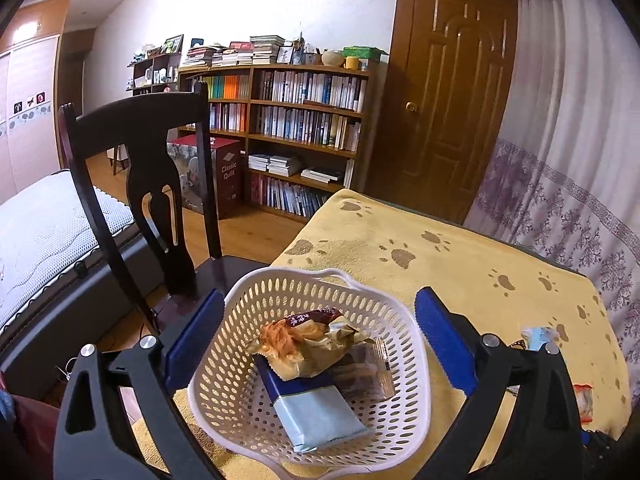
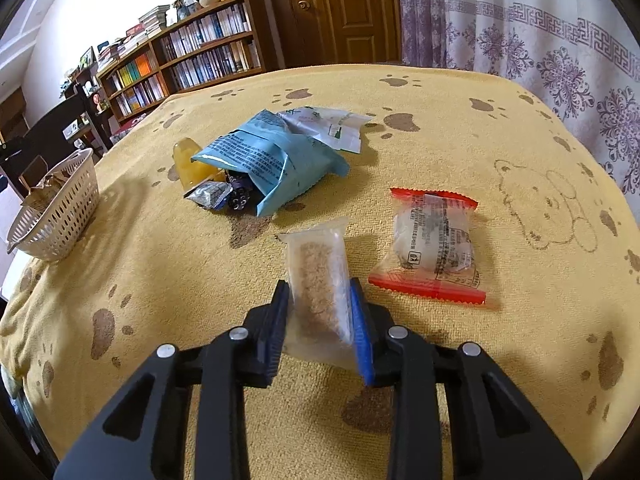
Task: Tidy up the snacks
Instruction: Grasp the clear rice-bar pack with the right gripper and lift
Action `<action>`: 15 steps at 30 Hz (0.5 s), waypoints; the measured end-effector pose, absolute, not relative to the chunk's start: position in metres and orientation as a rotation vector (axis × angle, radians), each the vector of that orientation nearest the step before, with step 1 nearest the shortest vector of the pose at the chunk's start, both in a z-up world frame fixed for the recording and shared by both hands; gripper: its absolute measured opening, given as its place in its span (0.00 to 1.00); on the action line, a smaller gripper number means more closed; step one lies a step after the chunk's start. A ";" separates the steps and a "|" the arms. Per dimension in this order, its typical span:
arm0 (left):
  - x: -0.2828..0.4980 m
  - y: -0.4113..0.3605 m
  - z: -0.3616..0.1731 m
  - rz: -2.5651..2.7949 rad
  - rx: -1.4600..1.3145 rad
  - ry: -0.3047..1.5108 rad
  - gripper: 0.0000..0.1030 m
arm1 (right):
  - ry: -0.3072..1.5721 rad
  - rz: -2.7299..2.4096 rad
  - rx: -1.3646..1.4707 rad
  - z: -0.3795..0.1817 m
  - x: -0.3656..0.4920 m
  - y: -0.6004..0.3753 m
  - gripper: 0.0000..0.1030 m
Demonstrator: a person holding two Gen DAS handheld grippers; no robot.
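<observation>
1. Right gripper (image 2: 320, 300): a clear packet of crumbly brown snack (image 2: 318, 280) is pinched between the pads, its long axis running forward along the fingers.
2. Left gripper (image 1: 320, 336): spread wide and empty, straddling the white basket (image 1: 240, 360), which already holds several wrapped snacks.
3. Key relation: from the right gripper, the basket (image 2: 56, 216) lies well off to the left at the table edge; a leftward carry is judged necessary.
4. A red-edged packet (image 2: 430, 244) remains just right of the held packet.

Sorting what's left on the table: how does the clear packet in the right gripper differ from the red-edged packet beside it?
The clear packet is narrow, holds a brown crumbly bar and is pinched upright in the right gripper. The red-edged packet is wider, holds a pale round piece and lies flat on the cloth. Both are see-through and sealed.
</observation>
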State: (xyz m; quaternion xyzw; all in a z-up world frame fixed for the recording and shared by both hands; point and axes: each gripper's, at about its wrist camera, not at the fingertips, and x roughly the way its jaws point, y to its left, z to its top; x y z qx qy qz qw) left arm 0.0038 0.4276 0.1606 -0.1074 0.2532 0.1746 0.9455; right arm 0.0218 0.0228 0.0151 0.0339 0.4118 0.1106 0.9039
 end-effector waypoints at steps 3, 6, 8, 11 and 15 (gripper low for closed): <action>0.002 0.430 0.161 0.358 -0.229 0.512 0.95 | 0.850 0.244 0.084 0.016 0.021 0.021 0.29; 0.001 0.434 0.162 0.363 -0.241 0.507 0.95 | 0.855 0.267 0.107 0.017 0.019 0.020 0.29; 0.000 0.435 0.163 0.364 -0.246 0.503 0.95 | 0.859 0.287 0.134 0.018 0.019 0.020 0.29; -0.002 0.437 0.165 0.364 -0.249 0.494 0.95 | 0.854 0.321 0.173 0.022 0.017 0.020 0.29; -0.004 0.440 0.169 0.362 -0.267 0.485 0.95 | 0.835 0.360 0.187 0.031 0.010 0.026 0.29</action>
